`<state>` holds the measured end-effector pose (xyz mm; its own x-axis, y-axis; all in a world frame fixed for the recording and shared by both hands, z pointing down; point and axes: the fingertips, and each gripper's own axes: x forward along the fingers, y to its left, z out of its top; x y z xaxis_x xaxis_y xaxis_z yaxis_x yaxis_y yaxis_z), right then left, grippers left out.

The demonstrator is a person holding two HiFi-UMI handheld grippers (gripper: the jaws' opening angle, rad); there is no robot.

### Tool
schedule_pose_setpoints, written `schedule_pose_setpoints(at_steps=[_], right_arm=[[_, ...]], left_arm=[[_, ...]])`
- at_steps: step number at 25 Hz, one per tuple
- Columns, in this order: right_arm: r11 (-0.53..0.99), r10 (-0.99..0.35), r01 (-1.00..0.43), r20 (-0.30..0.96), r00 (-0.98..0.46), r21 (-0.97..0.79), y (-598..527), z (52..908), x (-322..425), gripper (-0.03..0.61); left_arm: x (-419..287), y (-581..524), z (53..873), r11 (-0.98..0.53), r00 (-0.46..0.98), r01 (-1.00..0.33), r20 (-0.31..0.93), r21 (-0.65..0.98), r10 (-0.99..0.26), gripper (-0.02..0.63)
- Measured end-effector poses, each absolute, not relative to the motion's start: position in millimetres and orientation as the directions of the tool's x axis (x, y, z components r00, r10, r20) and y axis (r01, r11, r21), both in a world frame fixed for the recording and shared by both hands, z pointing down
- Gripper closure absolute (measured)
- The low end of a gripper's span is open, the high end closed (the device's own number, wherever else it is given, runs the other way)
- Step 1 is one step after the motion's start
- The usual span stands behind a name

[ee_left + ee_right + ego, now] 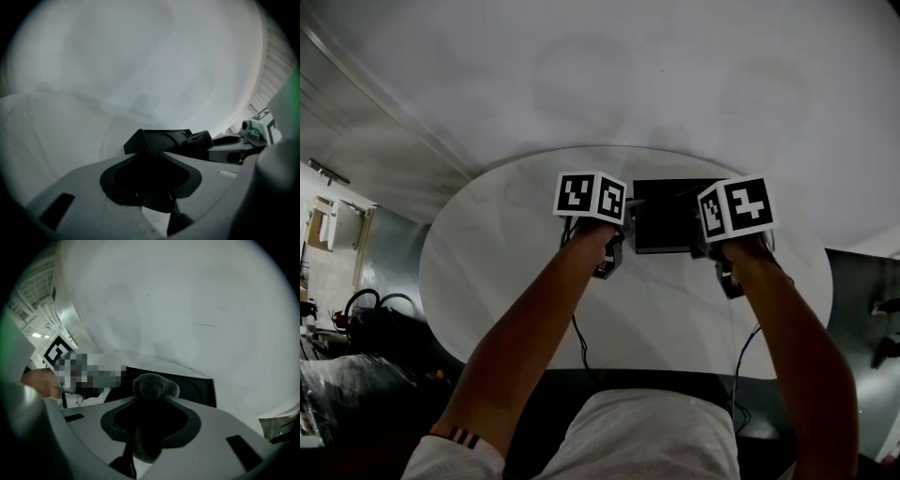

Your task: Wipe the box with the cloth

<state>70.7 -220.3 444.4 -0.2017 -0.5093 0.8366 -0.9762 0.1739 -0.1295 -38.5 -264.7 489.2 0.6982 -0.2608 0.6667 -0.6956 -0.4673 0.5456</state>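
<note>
A flat black box [667, 217] lies on the white oval table [506, 253]. In the head view my left gripper [628, 217] is at the box's left edge. In the left gripper view its jaws are closed on a corner of the box [157, 139]. My right gripper [705, 246] is over the box's right edge and is shut on a dark grey cloth [152, 386]. The cloth bulges out past the jaw tips just above the box [199, 389]. From the left gripper view the cloth [199, 138] rests against the box's far side. The right gripper's marker cube hides its fingertips in the head view.
Cables [579, 345] run from both grippers over the table's near edge. Dark floor and cluttered gear [366, 323] lie to the left of the table. A pale crumpled thing [280, 424] sits at the right edge of the right gripper view.
</note>
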Motion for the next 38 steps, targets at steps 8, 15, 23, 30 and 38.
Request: schedule_pose_setpoints(at_steps=[8,15,23,30,38], right_arm=[[0.248,-0.467,-0.946,0.831,-0.304,-0.206,-213.7,454.6,-0.8,0.48],[0.259,-0.454,-0.952,0.85,-0.267,-0.162,-214.7,458.7,18.7,0.48],[0.184,-0.465,-0.978,0.867,-0.179,-0.103,-207.6,459.5,84.4,0.48],[0.128,-0.47,-0.987,0.87,-0.148,-0.099,-199.9,457.6,127.7,0.48],[0.116,-0.477,-0.989,0.869,-0.132,-0.086,-200.9,458.3,138.8,0.48]], left_arm=[[-33.5,-263.9,486.3,-0.458,0.707,-0.69,0.657,0.561,-0.261,0.494],[-34.9,-264.3,487.5,-0.464,0.71,-0.687,0.654,0.559,-0.262,0.494],[-42.6,-265.3,490.7,-0.466,0.707,-0.689,0.657,0.555,-0.262,0.492],[-36.3,-265.2,488.0,-0.466,0.695,-0.7,0.667,0.541,-0.268,0.492],[-39.0,-265.7,489.6,-0.47,0.68,-0.713,0.678,0.52,-0.28,0.494]])
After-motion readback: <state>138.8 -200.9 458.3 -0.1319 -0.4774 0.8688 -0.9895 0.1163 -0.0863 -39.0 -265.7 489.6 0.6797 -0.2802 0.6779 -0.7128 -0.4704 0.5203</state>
